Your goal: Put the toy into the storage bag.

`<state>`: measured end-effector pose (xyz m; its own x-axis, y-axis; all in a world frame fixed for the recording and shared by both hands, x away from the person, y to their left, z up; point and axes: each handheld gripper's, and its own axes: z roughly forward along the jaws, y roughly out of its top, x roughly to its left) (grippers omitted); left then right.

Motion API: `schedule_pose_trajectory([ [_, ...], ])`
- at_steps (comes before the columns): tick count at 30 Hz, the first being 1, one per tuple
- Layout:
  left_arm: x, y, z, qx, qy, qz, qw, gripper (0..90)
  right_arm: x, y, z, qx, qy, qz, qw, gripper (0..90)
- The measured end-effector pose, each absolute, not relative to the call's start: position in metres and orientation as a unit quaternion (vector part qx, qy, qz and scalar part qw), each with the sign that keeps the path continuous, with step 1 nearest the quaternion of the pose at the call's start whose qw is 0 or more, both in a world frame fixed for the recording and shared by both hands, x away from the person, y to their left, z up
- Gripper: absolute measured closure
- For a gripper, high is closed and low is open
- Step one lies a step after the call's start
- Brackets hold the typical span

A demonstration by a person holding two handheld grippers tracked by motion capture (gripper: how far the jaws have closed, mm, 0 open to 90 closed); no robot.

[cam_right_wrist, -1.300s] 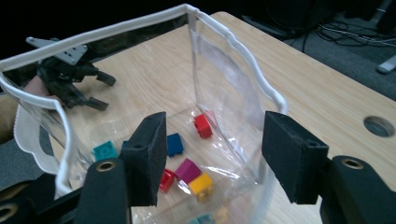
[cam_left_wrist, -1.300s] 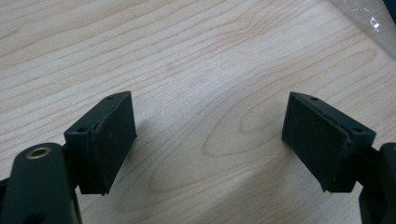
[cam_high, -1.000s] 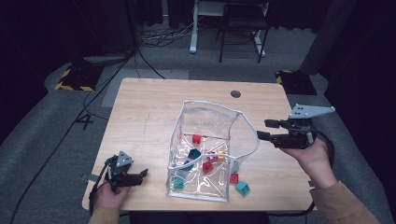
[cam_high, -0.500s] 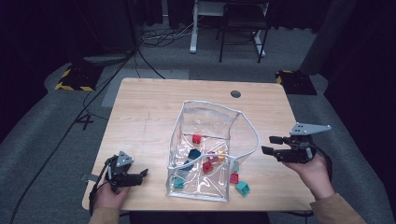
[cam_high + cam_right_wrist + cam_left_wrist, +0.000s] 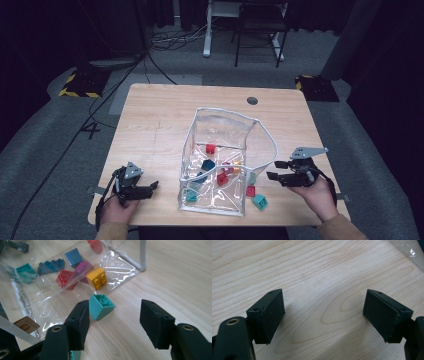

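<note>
From the high view, my right gripper [image 5: 274, 170] hovers over the table [image 5: 160, 120] near its right edge, jaws spread and holding nothing, pointing toward the clear plastic bag [image 5: 220, 145] that stands in the middle, reaching to the near edge. Two bricks lie on the wood between that bag and my right hand: a red brick [image 5: 250, 190] and a teal brick [image 5: 259, 201], close to the near edge. My left gripper [image 5: 152, 186] sits low at the near left corner, also parted and empty, well apart from the bag.

In the left gripper view, my two black pads [image 5: 272, 315] stand wide apart above bare wood grain, with a sliver of the bag [image 5: 409, 252] at the upper right.

In the right gripper view, my jaws are open and a light teal brick [image 5: 101, 306] lies on the table just beside the left pad [image 5: 78, 323], outside the bag. Inside the bag [image 5: 50, 302] I see a yellow brick [image 5: 97, 278], a red one [image 5: 65, 278] and a magenta one [image 5: 83, 268].
</note>
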<state>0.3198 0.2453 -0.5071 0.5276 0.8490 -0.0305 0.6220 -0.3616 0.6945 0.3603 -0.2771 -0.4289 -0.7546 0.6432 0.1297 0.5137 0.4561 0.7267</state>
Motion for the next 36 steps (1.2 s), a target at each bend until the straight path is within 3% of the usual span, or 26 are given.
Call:
schedule_pose_trajectory([
  [12, 0.32, 0.245, -0.507, 0.808, 0.455, 0.17, 0.334, 17.9, 0.365, -0.247, -0.466, 0.329, 0.863, 0.379, 0.052, 42.5],
  [36, 0.32, 0.245, -0.507, 0.808, 0.455, 0.17, 0.334, 17.9, 0.38, -0.23, -0.496, 0.327, 0.858, 0.389, 0.068, 37.1],
])
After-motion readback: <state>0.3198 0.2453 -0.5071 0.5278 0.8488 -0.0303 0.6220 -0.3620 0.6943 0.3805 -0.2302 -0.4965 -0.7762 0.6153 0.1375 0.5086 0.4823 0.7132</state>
